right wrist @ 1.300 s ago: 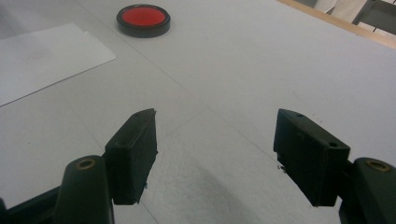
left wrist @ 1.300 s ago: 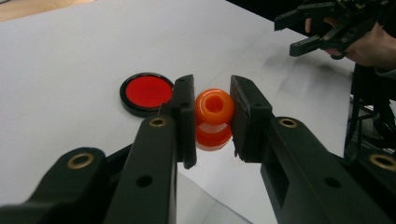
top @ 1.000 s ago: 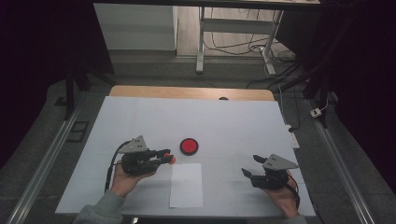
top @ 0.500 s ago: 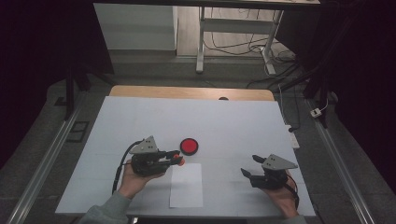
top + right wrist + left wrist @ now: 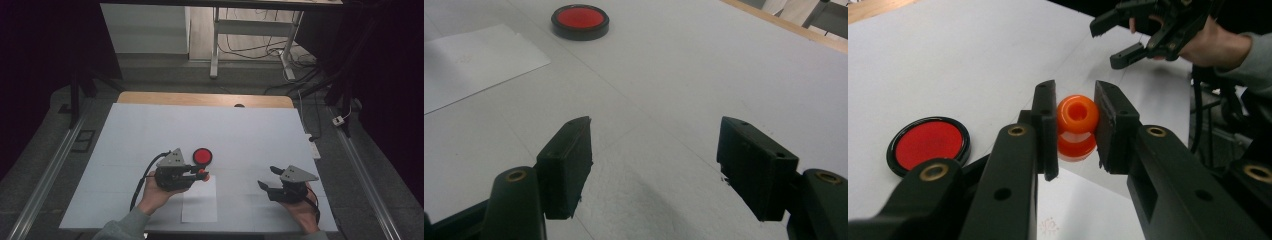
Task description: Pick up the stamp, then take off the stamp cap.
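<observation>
Black grippers [image 5: 202,173] with brass screws, grey plates, grey sleeves [image 5: 122,226]

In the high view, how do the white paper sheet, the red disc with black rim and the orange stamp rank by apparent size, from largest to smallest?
1. White paper sheet, clearly the largest.
2. Red disc.
3. Orange stamp, held in the left gripper slightly above the table, so somewhat nearer the camera, yet it looks smallest.
</observation>
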Tool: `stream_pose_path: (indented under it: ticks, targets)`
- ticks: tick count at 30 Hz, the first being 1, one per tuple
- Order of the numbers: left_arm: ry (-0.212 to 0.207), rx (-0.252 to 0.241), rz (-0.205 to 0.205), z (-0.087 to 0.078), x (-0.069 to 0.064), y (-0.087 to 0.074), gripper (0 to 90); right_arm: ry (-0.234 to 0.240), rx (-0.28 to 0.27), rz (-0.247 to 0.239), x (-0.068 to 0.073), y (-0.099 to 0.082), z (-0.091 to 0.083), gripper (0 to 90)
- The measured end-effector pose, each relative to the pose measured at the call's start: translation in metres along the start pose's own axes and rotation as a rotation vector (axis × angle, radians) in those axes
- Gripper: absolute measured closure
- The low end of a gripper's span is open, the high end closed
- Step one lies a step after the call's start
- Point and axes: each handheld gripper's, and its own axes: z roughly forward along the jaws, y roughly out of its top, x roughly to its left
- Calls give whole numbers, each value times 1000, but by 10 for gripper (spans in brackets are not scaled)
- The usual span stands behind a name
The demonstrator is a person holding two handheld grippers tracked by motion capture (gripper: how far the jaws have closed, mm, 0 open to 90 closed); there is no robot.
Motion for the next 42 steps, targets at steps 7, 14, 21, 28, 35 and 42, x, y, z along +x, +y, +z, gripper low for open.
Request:
stream_pose_path:
  ticks: [7,14,21,28,35,42]
  targets:
    - [-4,-4,-5,1,1,0,727,-7,-6,6,-1,-1,-3,300]
    - [-7,-9,-13,0,3,0,727,-8,1,1,0,-1,-2,300]
    - [-5,-11,-19,-1,4,-1,726,-1,-8,5,-1,-1,-3,300]
    - [-4,-18,-22,-2,5,-1,726,2,-18,4,2,1,-3,301]
    - [-17,-23,-32,-2,8,-3,726,18,-46,23,4,6,-2,301]
    - [-21,-20,-39,-1,11,-6,727,36,-37,5,12,13,2,303]
